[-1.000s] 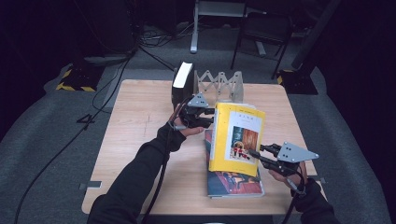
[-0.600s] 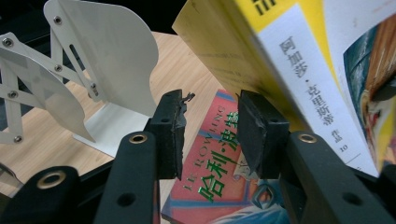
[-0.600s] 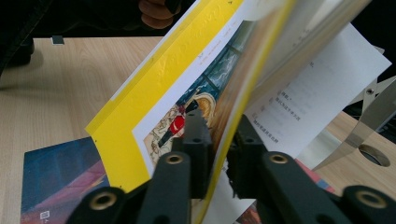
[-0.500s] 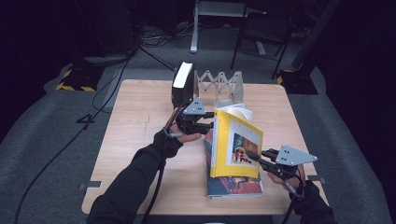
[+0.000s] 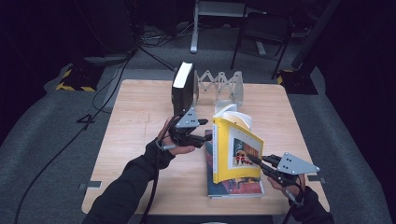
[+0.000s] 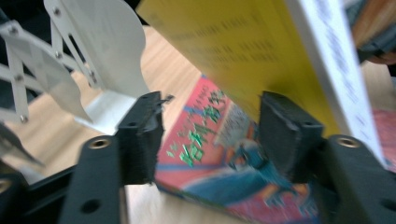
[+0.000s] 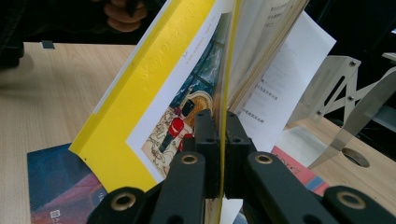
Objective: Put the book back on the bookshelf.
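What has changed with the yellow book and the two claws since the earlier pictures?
The yellow book went from lying flat to standing, raised by its cover in the shut right claw. The left claw let it go, its jaws just opening. The lower book and rack stayed.

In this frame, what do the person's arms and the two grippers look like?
Both forearms wear black sleeves. Each gripper, left gripper and right gripper, is black with a grey three-cornered plate on top and a dark cable trailing back along the arm. The jaws are black, with ribbed pads and brass-ringed screw holes.
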Demonstrator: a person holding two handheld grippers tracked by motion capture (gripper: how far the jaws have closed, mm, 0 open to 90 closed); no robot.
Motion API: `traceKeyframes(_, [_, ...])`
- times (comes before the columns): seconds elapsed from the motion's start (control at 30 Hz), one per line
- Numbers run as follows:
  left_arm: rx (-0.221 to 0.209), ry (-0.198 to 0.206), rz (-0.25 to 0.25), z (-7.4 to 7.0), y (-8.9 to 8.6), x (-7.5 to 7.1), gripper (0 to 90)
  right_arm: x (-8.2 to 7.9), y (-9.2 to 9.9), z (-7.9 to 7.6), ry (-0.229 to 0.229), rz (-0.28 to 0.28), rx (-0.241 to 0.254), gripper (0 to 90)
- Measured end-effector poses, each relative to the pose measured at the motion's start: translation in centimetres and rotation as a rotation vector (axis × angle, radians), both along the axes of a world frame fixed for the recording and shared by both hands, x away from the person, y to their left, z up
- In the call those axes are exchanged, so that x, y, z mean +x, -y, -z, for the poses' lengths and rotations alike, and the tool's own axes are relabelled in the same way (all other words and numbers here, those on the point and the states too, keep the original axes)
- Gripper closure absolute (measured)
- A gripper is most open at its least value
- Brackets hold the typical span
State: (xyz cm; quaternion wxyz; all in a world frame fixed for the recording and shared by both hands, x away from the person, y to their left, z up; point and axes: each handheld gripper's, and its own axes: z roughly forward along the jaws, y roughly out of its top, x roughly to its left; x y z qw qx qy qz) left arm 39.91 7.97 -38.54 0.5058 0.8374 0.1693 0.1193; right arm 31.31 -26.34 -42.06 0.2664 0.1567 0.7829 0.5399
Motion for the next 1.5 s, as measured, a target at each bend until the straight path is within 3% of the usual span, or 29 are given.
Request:
traceKeyframes(0.13, [0.043, -0.061, 0.045, 1.8, -0.2, -1.9, 32.5, 0.0, 0.0, 0.1, 0.002, 0.007, 0.006, 87.5])
traceKeyframes(0.23, [0.132, -0.096, 0.065, 3.6, 0.3, -3.2, 27.4, 0.0, -0.1, 0.1, 0.009, 0.01, 0.002, 87.4])
traceKeyframes(0.33, [0.151, -0.117, 0.086, 4.7, 0.8, -4.3, 24.5, 0.0, -0.1, 0.2, 0.009, 0.012, 0.003, 87.4])
traceKeyframes(0.57, [0.132, -0.171, 0.143, 5.8, 2.6, -5.6, 23.3, 0.0, -0.1, 0.2, 0.014, 0.014, 0.003, 87.4])
traceKeyframes(0.77, [0.129, -0.191, 0.144, 7.0, 4.0, -5.9, 25.5, -0.1, -0.1, 0.2, 0.02, 0.016, 0.003, 87.4])
traceKeyframes(0.9, [0.122, -0.191, 0.142, 7.5, 4.6, -5.7, 30.2, -0.2, -0.1, 0.2, 0.024, 0.014, 0.003, 87.3])
traceKeyframes(0.97, [0.103, -0.172, 0.14, 7.4, 4.8, -5.6, 31.7, -0.2, -0.1, 0.2, 0.021, 0.014, 0.006, 87.2])
traceKeyframes(1.1, [0.085, -0.172, 0.13, 7.3, 5.1, -5.2, 31.2, -0.1, 0.0, 0.2, 0.022, 0.015, 0.009, 87.1])
traceKeyframes(1.37, [0.011, -0.237, 0.123, 6.6, 5.1, -3.1, 28.8, -0.1, 0.1, 0.4, 0.018, 0.019, -0.001, 86.9])
traceKeyframes(1.5, [-0.02, -0.217, 0.128, 6.2, 5.6, -2.3, 32.3, -0.1, 0.1, 0.3, 0.024, 0.011, -0.005, 87.0])
